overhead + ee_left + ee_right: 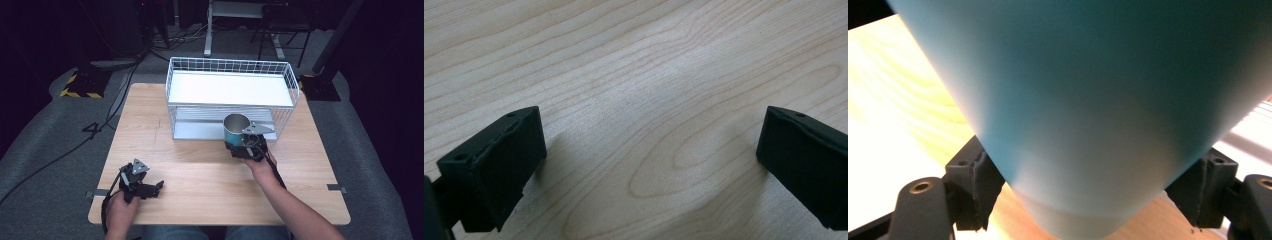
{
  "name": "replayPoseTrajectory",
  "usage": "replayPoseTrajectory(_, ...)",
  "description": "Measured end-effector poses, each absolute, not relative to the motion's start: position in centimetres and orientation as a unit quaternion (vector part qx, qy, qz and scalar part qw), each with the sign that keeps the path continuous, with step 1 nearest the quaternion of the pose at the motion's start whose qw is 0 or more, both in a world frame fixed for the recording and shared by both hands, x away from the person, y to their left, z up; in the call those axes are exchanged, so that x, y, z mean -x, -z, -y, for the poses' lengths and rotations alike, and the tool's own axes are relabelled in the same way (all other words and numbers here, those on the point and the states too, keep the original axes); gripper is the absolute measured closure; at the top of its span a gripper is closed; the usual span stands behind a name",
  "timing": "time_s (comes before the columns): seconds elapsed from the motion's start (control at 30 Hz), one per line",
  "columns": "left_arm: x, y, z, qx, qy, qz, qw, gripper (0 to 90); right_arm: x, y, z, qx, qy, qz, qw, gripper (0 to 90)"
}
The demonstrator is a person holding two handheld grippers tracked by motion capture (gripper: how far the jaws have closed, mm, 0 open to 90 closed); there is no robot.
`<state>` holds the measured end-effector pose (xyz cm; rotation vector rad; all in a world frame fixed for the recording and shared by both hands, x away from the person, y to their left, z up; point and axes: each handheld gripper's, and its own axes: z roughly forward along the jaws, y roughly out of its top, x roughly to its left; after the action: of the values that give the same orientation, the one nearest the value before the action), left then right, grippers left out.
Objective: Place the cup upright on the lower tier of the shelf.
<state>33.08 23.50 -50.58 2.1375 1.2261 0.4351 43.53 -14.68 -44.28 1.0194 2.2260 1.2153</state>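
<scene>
One teal cup (pixel 236 129), clamped in the right gripper (pixel 239 145) before one wire rack (pixel 230 95); left gripper (pixel 159 187) gapes empty over the counter (pixel 200 185).

No readable text, label, brand, number or sign appears on anything in view.

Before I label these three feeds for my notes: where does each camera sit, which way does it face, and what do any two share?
High view: above the person's side, facing forward and down on the table and wire rack; both forearms, left gripper, right gripper.
Left gripper view: rides the left gripper, facing bare wood between its open jaws.
Right gripper view: rides the right gripper, facing the teal cup its jaws clamp.
Shared: high and right gripper views both show the cup.
</scene>
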Motion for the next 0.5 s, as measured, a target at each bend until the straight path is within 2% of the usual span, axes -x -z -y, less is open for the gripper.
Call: replayPoseTrajectory(0.5,-33.1,50.6,-23.5,-0.81,-0.165,-0.466,0.314,0.0,-47.5,45.4,12.9,-0.387,-0.438,-0.78,0.223,24.8)
